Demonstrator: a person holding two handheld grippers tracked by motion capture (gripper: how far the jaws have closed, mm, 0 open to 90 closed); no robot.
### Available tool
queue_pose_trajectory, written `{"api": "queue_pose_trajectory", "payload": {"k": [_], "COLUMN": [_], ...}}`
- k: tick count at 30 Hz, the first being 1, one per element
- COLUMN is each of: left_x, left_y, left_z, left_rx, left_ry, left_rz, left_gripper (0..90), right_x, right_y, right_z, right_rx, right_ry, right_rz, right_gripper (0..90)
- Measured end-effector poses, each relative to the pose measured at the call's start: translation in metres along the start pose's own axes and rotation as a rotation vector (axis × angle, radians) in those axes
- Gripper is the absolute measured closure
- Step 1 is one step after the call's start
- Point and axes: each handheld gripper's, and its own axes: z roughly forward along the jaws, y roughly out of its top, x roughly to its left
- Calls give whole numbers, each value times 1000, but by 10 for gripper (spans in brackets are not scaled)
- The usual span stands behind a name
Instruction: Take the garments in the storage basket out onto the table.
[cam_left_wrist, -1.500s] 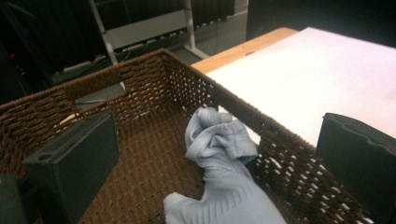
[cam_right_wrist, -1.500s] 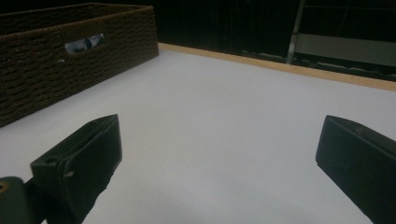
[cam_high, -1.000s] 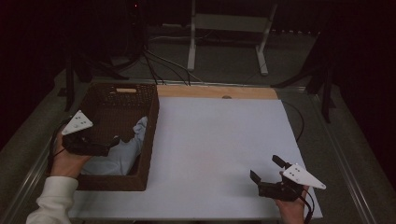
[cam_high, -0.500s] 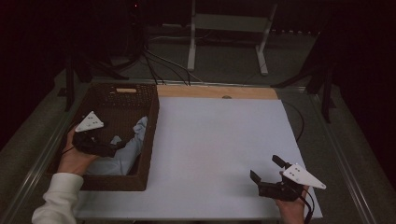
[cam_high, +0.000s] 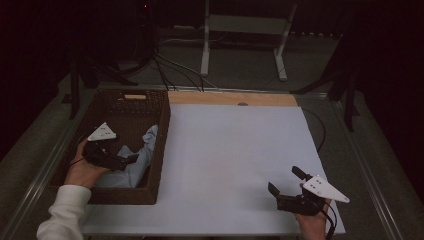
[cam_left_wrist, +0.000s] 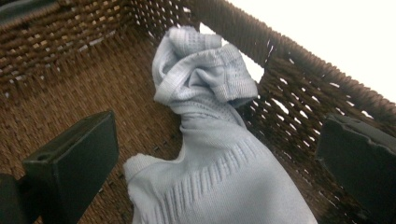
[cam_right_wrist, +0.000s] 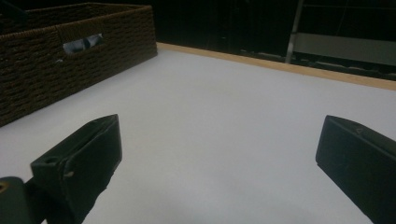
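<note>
While the pale blue sock (cam_left_wrist: 219, 154) lies crumpled inside the wicker basket (cam_high: 105, 107), against its right wall, the left gripper (cam_high: 131, 159) reaches down into the basket — jaws spread wide on either side of the sock, not touching it. Well apart, the right gripper (cam_high: 285, 181) rests low at the white worktop's (cam_high: 235, 150) near right corner — jaws open, empty.

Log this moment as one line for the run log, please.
left gripper: open, over sock in basket | right gripper: open, idle above white sheet

No readable text, though lighting is dim.
</note>
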Motion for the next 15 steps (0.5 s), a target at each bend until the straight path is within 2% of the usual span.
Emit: {"api": "queue_pose_trajectory", "payload": {"k": [2,5,10,15], "left_x": [1,1,1,3], "left_y": [0,-1,-2,-2], "left_z": [2,5,10,14], "left_rx": [10,25,74,97], "left_ry": [-24,-37,-72,-110], "left_rz": [-14,-21,-20,-29], "left_gripper": [3,3,3,3], "right_x": [0,0,0,0], "right_y": [0,0,0,0], "right_z": [0,0,0,0], "right_rx": [0,-2,-2,-3], "right_ry": [0,0,0,0], "right_rz": [-1,0,1,0], "right_gripper": [6,6,6,6]}}
